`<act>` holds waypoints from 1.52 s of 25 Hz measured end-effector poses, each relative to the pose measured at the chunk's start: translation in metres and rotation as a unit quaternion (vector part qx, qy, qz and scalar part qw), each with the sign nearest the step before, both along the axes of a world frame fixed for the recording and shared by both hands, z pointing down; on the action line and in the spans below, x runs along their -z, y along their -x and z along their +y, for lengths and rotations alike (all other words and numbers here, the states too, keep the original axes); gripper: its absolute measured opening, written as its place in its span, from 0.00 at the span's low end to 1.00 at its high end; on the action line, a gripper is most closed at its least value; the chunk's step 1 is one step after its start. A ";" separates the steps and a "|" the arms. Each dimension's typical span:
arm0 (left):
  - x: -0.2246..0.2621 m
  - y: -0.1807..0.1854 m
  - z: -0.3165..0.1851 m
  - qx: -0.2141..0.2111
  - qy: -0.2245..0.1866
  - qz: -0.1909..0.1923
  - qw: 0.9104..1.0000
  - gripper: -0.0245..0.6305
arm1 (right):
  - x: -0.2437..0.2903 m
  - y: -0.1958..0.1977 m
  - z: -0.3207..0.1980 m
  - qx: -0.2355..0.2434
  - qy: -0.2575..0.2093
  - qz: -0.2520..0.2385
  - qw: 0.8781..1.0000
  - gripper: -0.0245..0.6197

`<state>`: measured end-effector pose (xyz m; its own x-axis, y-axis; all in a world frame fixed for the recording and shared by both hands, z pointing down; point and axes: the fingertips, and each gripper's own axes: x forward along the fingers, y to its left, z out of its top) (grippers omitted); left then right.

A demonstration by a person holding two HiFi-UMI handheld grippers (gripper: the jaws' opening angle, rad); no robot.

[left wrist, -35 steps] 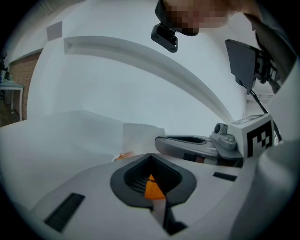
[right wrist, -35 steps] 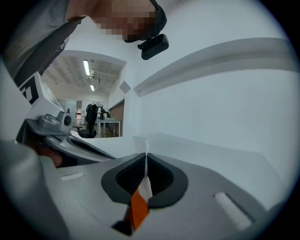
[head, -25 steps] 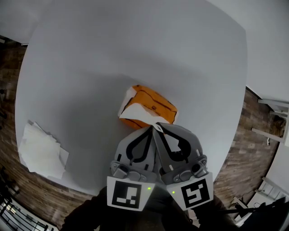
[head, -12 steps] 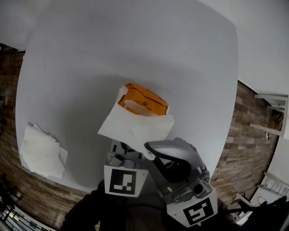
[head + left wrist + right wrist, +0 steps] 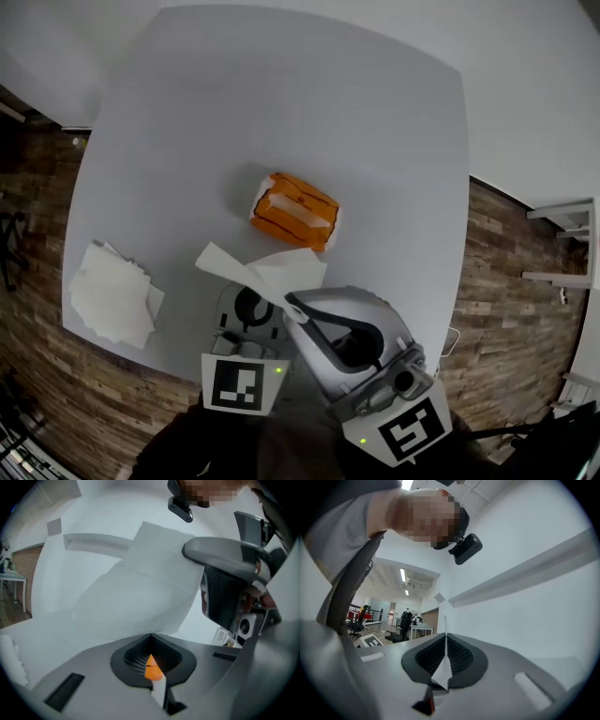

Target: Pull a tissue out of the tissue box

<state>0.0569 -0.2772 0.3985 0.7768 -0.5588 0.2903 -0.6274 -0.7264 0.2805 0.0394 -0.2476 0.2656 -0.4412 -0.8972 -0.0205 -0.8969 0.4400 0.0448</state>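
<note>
The orange tissue box (image 5: 295, 211) lies near the middle of the round white table (image 5: 281, 103). A white tissue (image 5: 267, 272) hangs free of the box, above the table's near part. My right gripper (image 5: 291, 302) is shut on the tissue's edge; a thin white sliver (image 5: 443, 672) shows between its closed jaws (image 5: 446, 637). My left gripper (image 5: 248, 309) sits just left of it, its tips hidden under the tissue. Its jaws (image 5: 150, 637) look shut, and the box (image 5: 151, 667) shows through their opening. The tissue (image 5: 140, 588) spreads above them, held by the right gripper (image 5: 187, 550).
A loose pile of white tissues (image 5: 112, 295) lies at the table's left near edge. Brown wooden floor (image 5: 506, 262) surrounds the table. A white wall rises behind it.
The right gripper has risen and drawn back with the tissue, which has come fully out of the box. The left gripper has lifted away from the box too.
</note>
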 end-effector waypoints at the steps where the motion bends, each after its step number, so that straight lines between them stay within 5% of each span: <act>1: 0.009 0.010 0.008 0.008 -0.002 0.001 1.000 0.04 | 0.004 0.003 0.007 0.000 0.000 -0.002 1.000 0.05; 11: 0.060 0.123 0.088 0.131 -0.018 -0.008 0.991 0.04 | -0.013 0.058 0.042 0.047 0.038 -0.001 0.998 0.05; 18: 0.077 0.188 0.081 0.140 -0.035 -0.007 0.990 0.04 | -0.022 0.124 0.004 0.050 0.041 0.024 0.998 0.05; 27: 0.057 0.338 0.039 0.186 -0.019 -0.034 0.982 0.04 | -0.067 0.258 -0.062 0.025 0.005 0.062 0.998 0.05; 33: 0.030 0.420 0.026 0.227 -0.007 -0.054 0.972 0.04 | -0.167 0.331 -0.082 0.031 0.088 0.091 0.991 0.05; 38: 0.022 0.445 0.020 0.226 -0.002 -0.057 0.972 0.04 | -0.206 0.375 -0.068 0.086 0.156 0.076 0.981 0.15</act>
